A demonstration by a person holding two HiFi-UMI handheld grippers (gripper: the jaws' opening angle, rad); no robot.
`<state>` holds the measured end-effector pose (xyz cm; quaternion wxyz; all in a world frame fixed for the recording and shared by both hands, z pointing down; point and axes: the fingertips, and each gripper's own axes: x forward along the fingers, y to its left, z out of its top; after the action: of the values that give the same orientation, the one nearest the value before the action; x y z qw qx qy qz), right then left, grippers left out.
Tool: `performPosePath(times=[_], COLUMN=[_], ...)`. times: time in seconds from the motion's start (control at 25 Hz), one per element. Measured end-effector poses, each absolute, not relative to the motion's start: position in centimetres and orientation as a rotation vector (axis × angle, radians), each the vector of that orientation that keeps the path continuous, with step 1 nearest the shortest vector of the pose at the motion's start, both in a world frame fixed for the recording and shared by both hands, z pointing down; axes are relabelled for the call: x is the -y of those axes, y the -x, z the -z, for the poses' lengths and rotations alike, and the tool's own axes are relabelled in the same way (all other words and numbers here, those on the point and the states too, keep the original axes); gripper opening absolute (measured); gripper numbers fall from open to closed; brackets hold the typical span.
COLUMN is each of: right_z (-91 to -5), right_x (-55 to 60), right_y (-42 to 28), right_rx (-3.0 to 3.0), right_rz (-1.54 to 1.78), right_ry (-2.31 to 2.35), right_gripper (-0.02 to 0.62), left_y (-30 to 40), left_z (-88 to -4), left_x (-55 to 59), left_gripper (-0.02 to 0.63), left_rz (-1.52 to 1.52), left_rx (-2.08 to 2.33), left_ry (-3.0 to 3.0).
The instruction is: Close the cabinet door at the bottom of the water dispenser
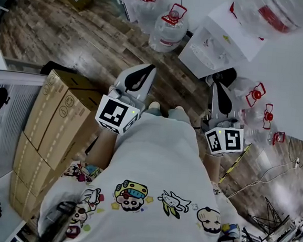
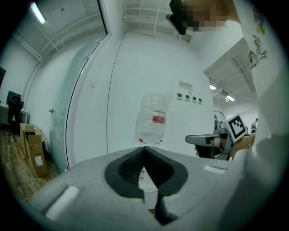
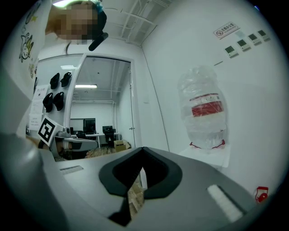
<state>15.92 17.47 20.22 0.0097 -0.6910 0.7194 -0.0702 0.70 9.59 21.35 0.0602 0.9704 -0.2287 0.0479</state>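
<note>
holding the left gripper (image 1: 150,69) just left of centre in the head view, close to the body and pointing roughly level, jaws pressed together on nothing. same for the right gripper (image 1: 216,86), right of centre: clenched, empty, marker cube facing up toward the camera. standing on a dark wood floor (image 1: 95,44). beyond the tips, toward the upper right, facing the white water dispenser (image 1: 222,39) with an inverted bottle (image 1: 266,14) on top; cannot make out its bottom cabinet door from above. hemmed in by stacked cardboard boxes (image 1: 57,115) at the left edge and water jugs (image 1: 167,27) at top centre, more at the right edge. open floor only between the left tip and the dispenser. backed by a white wall (image 2: 135,67).
</note>
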Motion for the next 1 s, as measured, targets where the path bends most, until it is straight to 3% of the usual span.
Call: performPosePath(times=[1.0], right_z=[-20.6], right_x=[-16.5], right_y=[-15.2], right_rx=[-2.319], right_rz=[0.246], right_ry=[2.149], right_gripper=[0.008], left_y=[0.9], left_z=[-22.1], left_x=[-7.9], left_gripper=[0.0], left_rz=[-0.194], left_rx=[0.679], left_ry=[-2.98])
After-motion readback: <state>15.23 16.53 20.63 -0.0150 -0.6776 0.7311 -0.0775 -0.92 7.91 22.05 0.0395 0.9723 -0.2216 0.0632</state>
